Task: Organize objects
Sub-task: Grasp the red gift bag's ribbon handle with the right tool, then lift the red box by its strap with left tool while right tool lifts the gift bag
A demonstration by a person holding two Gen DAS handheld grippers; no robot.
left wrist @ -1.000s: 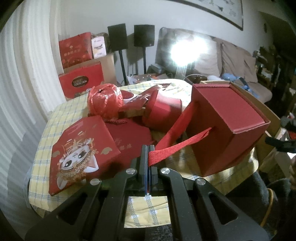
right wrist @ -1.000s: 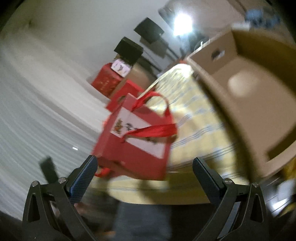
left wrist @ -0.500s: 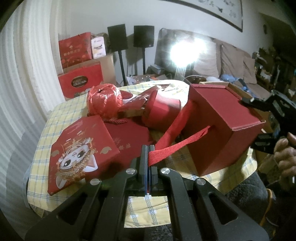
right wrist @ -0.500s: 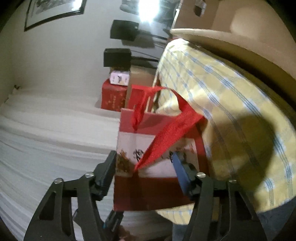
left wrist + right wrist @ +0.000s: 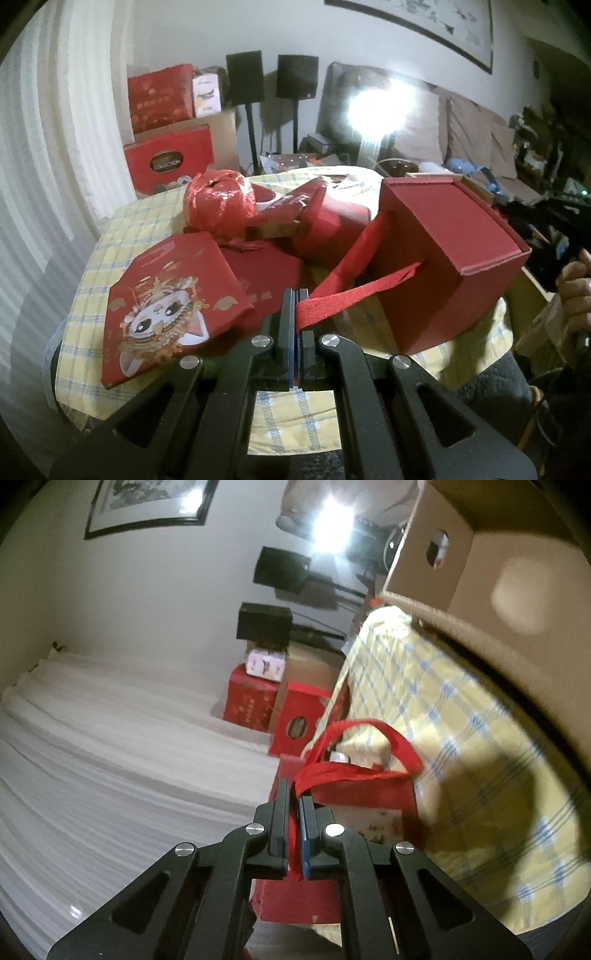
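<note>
Right gripper (image 5: 294, 812) just clamped on red bag (image 5: 354, 805) handle; left gripper (image 5: 294, 314) pinching its other strap (image 5: 354, 291). Bag hanging beside checked tablecloth (image 5: 461, 709); cardboard box (image 5: 443, 542) above.

A table under a yellow-and-blue checked cloth (image 5: 92, 291) carries a cluster of red things: a flat packet printed with a cartoon cat (image 5: 166, 310) at the near left, a crumpled shiny red bundle (image 5: 218, 203) behind it, and a small red box (image 5: 332, 229) lying tipped beside that. At the table's far edge in the right wrist view stands an open cardboard box (image 5: 432, 554).
</note>
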